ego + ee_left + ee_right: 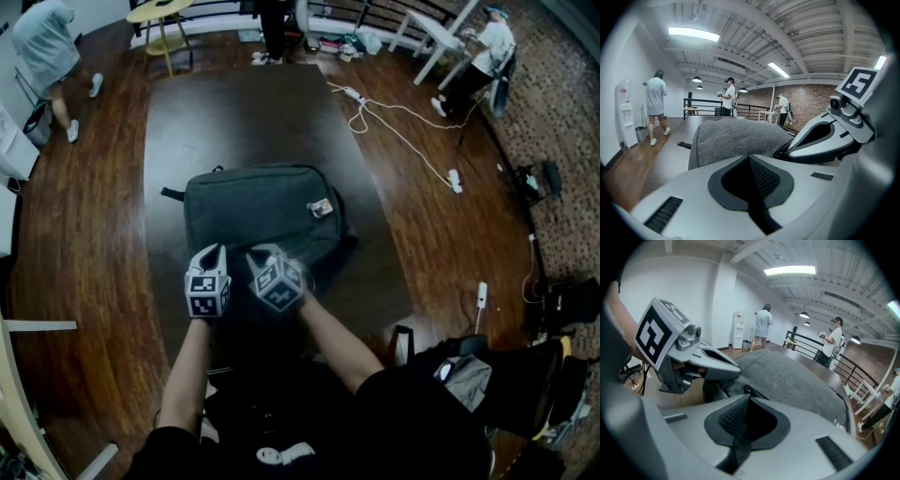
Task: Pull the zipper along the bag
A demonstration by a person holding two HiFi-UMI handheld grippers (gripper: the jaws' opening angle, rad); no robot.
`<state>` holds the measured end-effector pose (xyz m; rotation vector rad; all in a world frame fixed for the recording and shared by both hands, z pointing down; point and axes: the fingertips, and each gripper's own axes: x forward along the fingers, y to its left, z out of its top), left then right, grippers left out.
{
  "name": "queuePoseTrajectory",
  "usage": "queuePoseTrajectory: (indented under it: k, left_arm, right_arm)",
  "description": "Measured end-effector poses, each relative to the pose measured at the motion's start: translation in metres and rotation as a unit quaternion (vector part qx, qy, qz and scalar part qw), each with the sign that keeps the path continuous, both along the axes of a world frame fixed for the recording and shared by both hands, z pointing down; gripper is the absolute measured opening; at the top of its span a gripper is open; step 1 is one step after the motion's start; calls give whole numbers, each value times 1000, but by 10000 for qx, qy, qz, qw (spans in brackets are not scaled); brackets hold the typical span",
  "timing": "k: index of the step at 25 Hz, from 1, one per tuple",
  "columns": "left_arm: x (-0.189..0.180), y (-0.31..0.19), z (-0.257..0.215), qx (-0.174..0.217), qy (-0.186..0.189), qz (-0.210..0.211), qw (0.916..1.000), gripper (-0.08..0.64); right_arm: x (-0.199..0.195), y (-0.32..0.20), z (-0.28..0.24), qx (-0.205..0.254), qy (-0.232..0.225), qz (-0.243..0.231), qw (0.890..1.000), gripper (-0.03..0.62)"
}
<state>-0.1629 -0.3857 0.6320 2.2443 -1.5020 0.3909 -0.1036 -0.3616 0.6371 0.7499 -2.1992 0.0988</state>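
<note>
**Right gripper on the pull, left gripper bracing the bag's near edge**

The right gripper [746,398] has its jaws pressed together. A thin dark loop sits right at their tips, and I take it for the zipper pull [749,390], pinched there. The left gripper [750,160] is also squeezed closed, its tips against the grey cloth. Whether it nips any fabric I cannot tell.

In the head view the two sit side by side, nearly touching, at the edge of the bag [255,208] closest to the person. The left gripper is toward the bag's left end and the right gripper is nearer the middle of that edge.

The bag lies flat on the dark surface [246,111], straight ahead of both grippers. Its long axis runs crosswise, from the person's left to right, and a small tag shows on top toward the right.

The coming move turns on that axis. The zipper most likely follows the near edge, so the pull should travel sideways along it, not away from the person. More of the edge lies to the right of the right gripper, so a rightward draw seems likely, with the left gripper holding the cloth taut behind it.
</note>
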Motion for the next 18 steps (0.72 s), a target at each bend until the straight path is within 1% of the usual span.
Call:
queuePoseTrajectory:
  k: [5,10,14,18]
  left_arm:
    - [0,-1,1,-72,56,57,9999,0]
    - [0,-1,2,-127,36,76,9999,0]
    - [-1,-1,3,-71,-73,110,9999,0]
    - [0,-1,3,-93,-31,124,9999,0]
  right_arm:
    - [2,0,0,-20,121,-21,9999,16]
    - [7,-2,-2,-382,2,152,9992,17]
    - [10,-1,-1,-419,112,124,9990,17]
    - [11,-3,-1,-401,78,66,9991,15]
